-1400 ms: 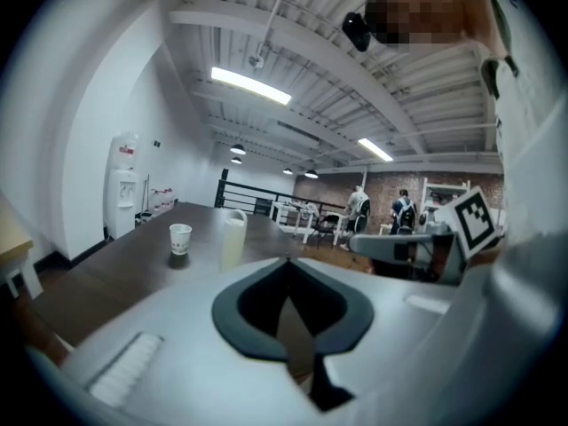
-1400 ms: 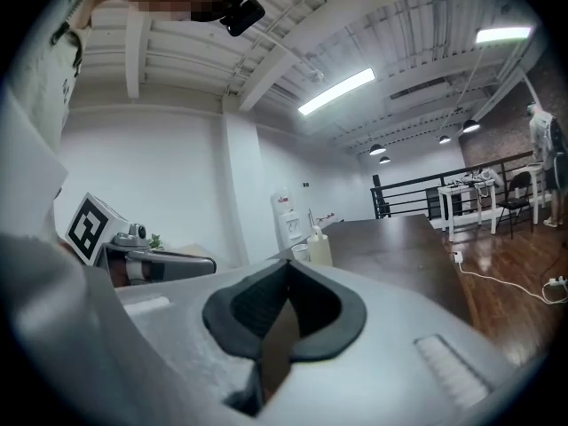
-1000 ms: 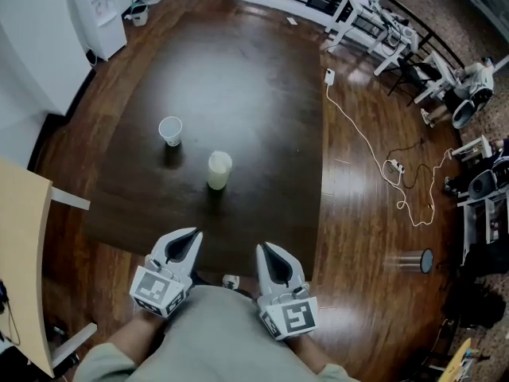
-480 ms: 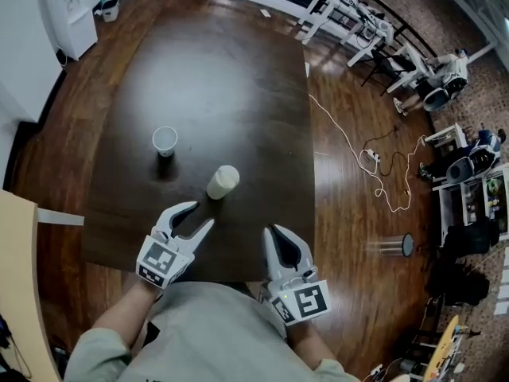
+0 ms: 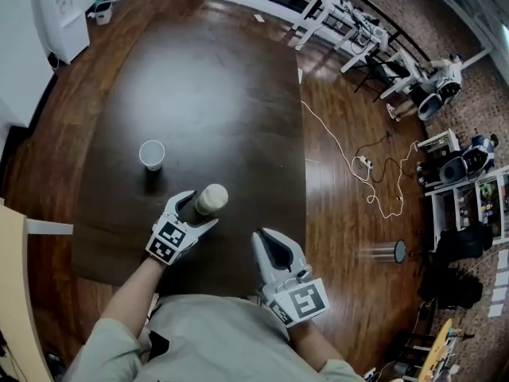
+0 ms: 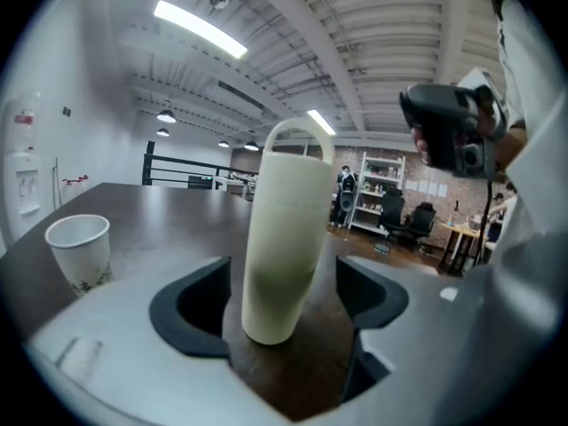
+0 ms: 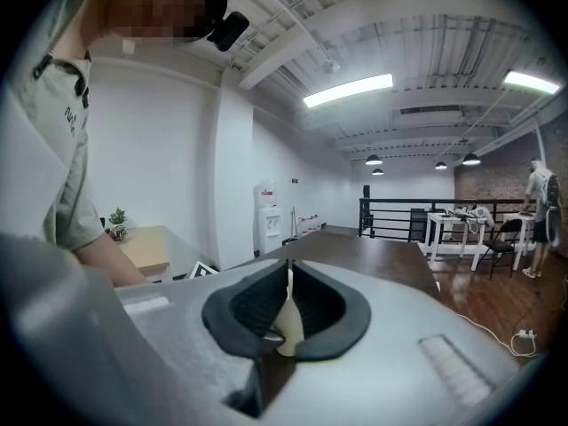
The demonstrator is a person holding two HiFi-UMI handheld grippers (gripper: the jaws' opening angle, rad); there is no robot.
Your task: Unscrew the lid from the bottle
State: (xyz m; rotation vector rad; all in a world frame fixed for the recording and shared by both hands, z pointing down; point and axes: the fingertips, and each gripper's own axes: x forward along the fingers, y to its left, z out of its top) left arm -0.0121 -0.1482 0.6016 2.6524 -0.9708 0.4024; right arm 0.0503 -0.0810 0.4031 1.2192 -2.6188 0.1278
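A dark wooden table (image 5: 223,94) stands on a glossy plank floor (image 5: 342,229) in a workshop. White frames (image 5: 350,22) stand past its far end, and a white cable (image 5: 338,146) trails across the floor to the right.

Near the table's front edge stands the cream bottle (image 5: 211,199), upright, its lid (image 6: 288,171) on and topped by a loop handle. A white paper cup (image 5: 151,154) stands to its left, apart from it.

The left gripper (image 5: 199,212) is at the bottle. Its jaws have just been opening and now stand wide apart, one on each side of the bottle's lower body. In the left gripper view the bottle (image 6: 284,238) rises between the two dark pads with a gap of bare table on either side, so neither pad touches it. The cup (image 6: 80,251) shows off to the left in that view.

The right gripper (image 5: 264,237) is held nearer the person, to the right of the bottle and clear of it. Its jaws are closed together, tip against tip, with nothing gripped between them, as the right gripper view (image 7: 288,313) shows.
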